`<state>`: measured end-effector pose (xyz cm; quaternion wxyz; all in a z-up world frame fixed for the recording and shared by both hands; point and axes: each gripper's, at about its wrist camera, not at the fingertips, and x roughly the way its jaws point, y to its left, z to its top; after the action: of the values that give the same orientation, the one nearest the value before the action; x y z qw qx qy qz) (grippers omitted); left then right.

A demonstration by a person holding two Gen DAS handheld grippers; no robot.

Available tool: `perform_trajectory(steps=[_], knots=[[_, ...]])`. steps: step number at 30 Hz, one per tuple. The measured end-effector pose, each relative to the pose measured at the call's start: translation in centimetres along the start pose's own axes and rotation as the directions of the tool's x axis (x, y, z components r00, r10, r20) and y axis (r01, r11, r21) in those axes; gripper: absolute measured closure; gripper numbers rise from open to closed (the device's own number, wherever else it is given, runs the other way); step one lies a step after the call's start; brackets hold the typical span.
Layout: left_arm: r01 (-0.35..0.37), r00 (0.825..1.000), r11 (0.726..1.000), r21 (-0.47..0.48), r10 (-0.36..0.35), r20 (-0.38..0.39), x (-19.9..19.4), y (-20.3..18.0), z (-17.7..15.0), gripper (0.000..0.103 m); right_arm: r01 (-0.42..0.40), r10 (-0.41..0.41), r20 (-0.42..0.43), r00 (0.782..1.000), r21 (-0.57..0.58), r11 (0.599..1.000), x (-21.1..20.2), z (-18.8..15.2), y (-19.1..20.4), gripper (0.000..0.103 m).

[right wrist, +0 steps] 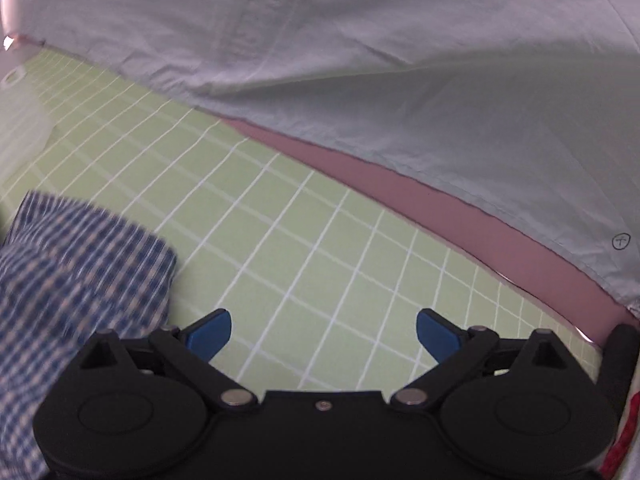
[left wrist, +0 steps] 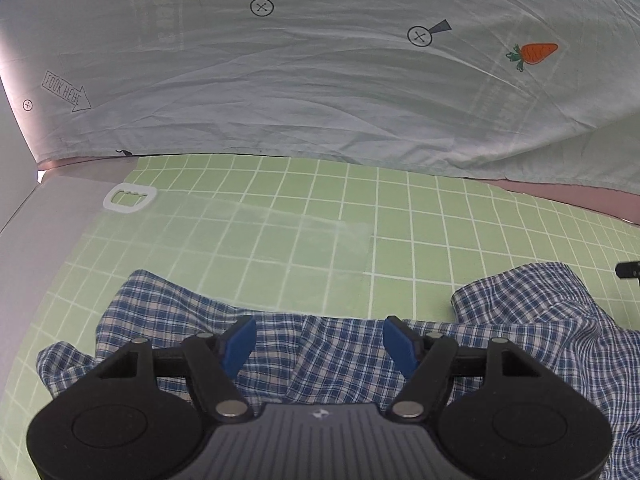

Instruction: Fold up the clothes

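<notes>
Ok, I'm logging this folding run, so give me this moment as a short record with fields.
garment: blue plaid shirt, crumpled, not yet folded
surface: green grid mat
backdrop: pale printed sheet hanging behind the mat
left gripper: open, over the shirt, holding nothing
right gripper: open, over bare mat, shirt to its left
extra: white ring-shaped piece at the mat's far left corner

Soft, even light, fairly dim, with faint shadows. A pale glare streak crosses the green grid mat (left wrist: 400,216) on the far left. Both views bow strongly and go black at the corners. The checked shirt (right wrist: 72,280) is motion-blurred in the right wrist view.
</notes>
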<state>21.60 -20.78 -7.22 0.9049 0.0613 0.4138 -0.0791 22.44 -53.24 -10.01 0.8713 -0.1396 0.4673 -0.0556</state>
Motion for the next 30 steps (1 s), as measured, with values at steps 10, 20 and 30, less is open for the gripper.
perform_trajectory(steps=[10, 20, 30], knots=[[-0.027, 0.997, 0.999, -0.031, 0.03, 0.074, -1.1, 0.8, -3.1, 0.031, -0.09, 0.05, 0.133, 0.99, 0.321, 0.943, 0.9, -2.8, 0.8, 0.003], [-0.03, 0.999, 0.994, -0.11, 0.028, -0.019, -2.9, 4.9, -5.6, 0.03, -0.297, 0.257, 0.148, 0.955, 0.451, 0.842, -0.6, -6.3, 6.1, 0.003], [-0.005, 0.997, 0.988, -0.155, -0.007, -0.072, -1.5, 6.2, -3.6, 0.029, -0.288, 0.245, 0.16, 0.956, 0.37, 0.883, -1.0, -1.8, 6.1, 0.098]])
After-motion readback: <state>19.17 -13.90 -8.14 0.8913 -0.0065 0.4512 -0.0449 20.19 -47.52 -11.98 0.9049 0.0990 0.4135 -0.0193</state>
